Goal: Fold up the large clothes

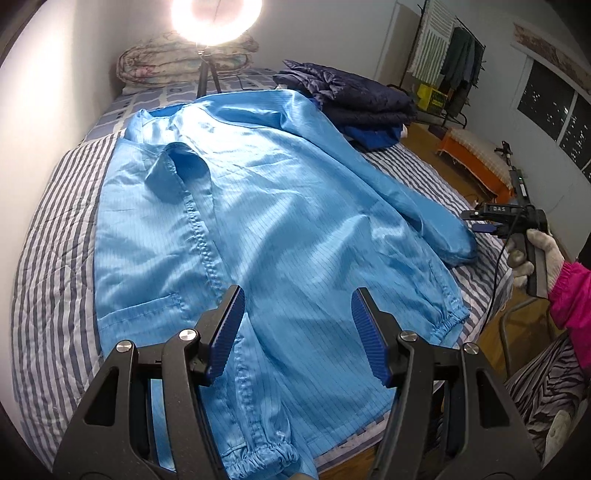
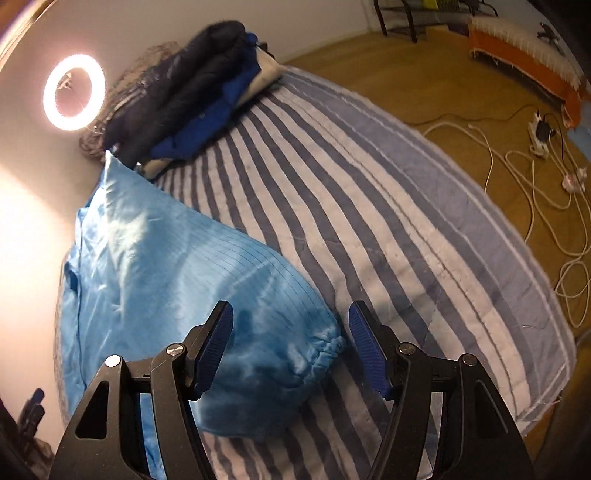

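Observation:
A large light-blue jacket (image 1: 266,221) lies spread front-up on the striped bed, collar far, hem near. My left gripper (image 1: 297,317) is open and empty, hovering over the jacket's lower front. The right sleeve ends in an elastic cuff (image 1: 463,251) near the bed's right side. My right gripper (image 2: 290,339) is open, with the sleeve cuff (image 2: 325,350) lying between its pads; it also shows in the left wrist view (image 1: 480,221), held by a gloved hand just right of the cuff. The sleeve (image 2: 184,280) runs back to the left.
A stack of folded dark-blue clothes (image 1: 347,99) sits at the bed's far right. A ring light (image 1: 216,22) on a stand and a rolled quilt (image 1: 184,62) are at the head. Striped bedcover (image 2: 369,221); cables (image 2: 535,184) and an orange bench (image 1: 476,158) are on the floor.

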`<state>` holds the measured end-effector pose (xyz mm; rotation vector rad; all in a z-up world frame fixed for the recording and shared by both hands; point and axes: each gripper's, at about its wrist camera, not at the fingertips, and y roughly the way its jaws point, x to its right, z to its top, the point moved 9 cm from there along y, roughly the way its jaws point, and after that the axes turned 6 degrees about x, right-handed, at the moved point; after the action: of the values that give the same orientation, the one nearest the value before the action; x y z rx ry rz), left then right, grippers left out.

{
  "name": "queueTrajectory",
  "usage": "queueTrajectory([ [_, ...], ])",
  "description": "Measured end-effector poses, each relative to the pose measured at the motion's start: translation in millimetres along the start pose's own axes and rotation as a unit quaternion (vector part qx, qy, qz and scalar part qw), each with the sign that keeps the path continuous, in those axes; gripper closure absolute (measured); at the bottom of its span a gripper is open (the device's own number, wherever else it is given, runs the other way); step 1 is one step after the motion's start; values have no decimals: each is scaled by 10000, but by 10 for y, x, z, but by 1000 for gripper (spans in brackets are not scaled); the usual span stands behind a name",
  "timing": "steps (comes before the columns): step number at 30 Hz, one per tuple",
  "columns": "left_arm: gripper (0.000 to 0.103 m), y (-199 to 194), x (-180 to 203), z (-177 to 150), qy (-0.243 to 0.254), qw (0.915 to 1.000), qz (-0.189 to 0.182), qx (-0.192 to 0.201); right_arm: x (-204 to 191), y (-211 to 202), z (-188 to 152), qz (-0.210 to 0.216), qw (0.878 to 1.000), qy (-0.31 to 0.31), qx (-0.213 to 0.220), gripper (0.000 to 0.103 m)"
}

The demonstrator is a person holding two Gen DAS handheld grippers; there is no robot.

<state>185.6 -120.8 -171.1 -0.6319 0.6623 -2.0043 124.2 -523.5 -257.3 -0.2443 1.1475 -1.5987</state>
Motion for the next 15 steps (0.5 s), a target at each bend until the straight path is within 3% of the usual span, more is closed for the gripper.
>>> queueTrajectory([
  [6, 41, 20, 66, -16, 169, 9999, -10, -24, -49, 164, -102, -172, 9994, -230, -186, 38],
  [7, 41, 17, 73, -21, 207, 9998, 5, -21, -63, 168, -112, -251, 9991, -307, -167, 45],
  [10, 41, 21, 83, -36, 279, 9996, 28, -26, -110, 153, -125, -273, 9984, -458, -165, 97],
  [15, 41, 9, 62, -24, 280, 9996, 86, 18, -287, -99, -12, -139, 9980, -572, 224, 102],
])
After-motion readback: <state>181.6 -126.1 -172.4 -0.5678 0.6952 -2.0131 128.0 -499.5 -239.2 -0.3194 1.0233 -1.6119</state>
